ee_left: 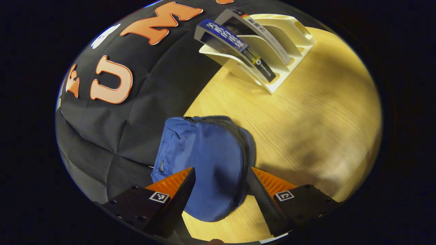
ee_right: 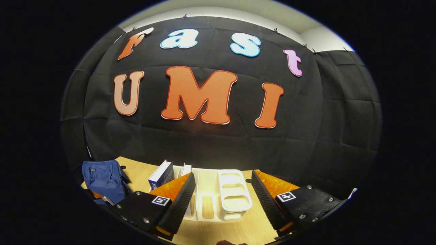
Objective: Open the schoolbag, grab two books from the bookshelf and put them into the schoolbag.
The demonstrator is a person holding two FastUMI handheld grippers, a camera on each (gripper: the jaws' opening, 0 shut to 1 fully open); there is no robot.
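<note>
Pretty much nothing was done yet at this point, as far as I could judge. In the left gripper view the blue schoolbag [ee_left: 204, 163] stood on the wooden table [ee_left: 316, 112] close to the black cloth wall, and it looked zipped up — no gap along the top that I could make out. The left gripper [ee_left: 220, 190] hung right over it with its fingers spread wide, one on each side of the bag, not visibly touching it and pinching nothing.

Both books were in the white bookshelf [ee_left: 289, 37] further back on the table, well apart from the bag. The blue book [ee_left: 224, 35] leaned in the end slot and the second book [ee_left: 253, 27] sat in the slot just beside it, both tilted.

In the right gripper view the right gripper [ee_right: 220, 194] was spread open too and empty, pointed at the rack from the front, with the bag off to the side.

So my read: step one, opening the bag, was only about to start — the left one seemed lined up for the zipper. Still left: open the bag, pull out both books and drop them in.
</note>
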